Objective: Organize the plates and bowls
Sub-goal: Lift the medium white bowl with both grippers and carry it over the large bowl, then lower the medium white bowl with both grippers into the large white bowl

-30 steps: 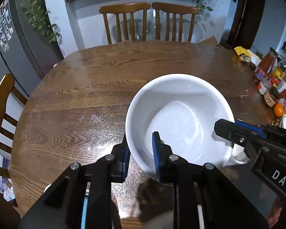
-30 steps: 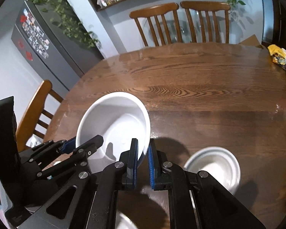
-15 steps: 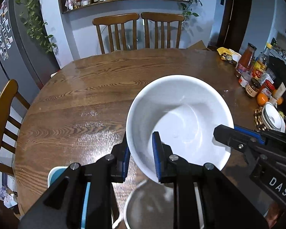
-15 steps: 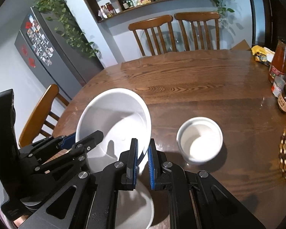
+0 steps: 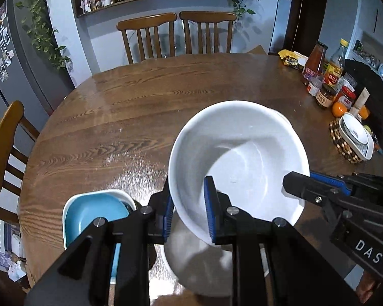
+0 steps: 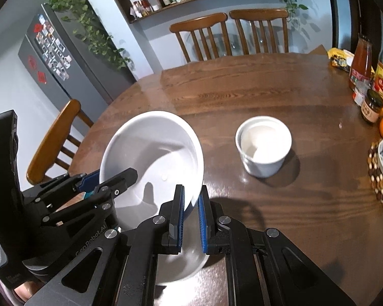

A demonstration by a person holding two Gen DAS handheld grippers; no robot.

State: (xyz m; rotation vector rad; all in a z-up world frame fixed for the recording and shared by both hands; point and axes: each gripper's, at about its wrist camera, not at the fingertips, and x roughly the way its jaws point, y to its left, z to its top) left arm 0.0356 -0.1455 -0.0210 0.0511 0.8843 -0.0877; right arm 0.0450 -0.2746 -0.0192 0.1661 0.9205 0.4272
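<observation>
**Operator:** Since the earlier frame, what has changed?

**Technician:** Both grippers have carried the large white bowl [image 5: 238, 158] back toward the near edge of the round wooden table [image 5: 130, 117]. A blue square dish [image 5: 94, 214] now shows at near left, and a white plate [image 5: 199, 267] has come into view directly below the bowl.

**Operator:** Jaw state?

**Technician:** The left gripper [image 5: 189, 211] pinches the bowl's near-left rim, one pad inside the wall and one outside. The right gripper [image 6: 190, 214] has its jaws nearly together on the thin right-hand rim. The bowl hangs between them, tilted and clear of the tabletop.

**Operator:** Where does the bowl stand relative to the other crockery?

**Technician:** Above the white plate, not yet seated on it as far as the views show. A small white ramekin [image 6: 264, 148] stands alone to the right, well apart. A patterned dish [image 5: 356, 137] rests on a beaded trivet [image 5: 338, 142] at the far right, near the jars and bottles.

**Operator:** Progress?

**Technician:** Judged early to middle. The bowl is in transit toward a stack near the front edge. Lowering and releasing it remains, and the ramekin is ungathered. Whether the blue dish is already in its final place cannot be told.
</observation>
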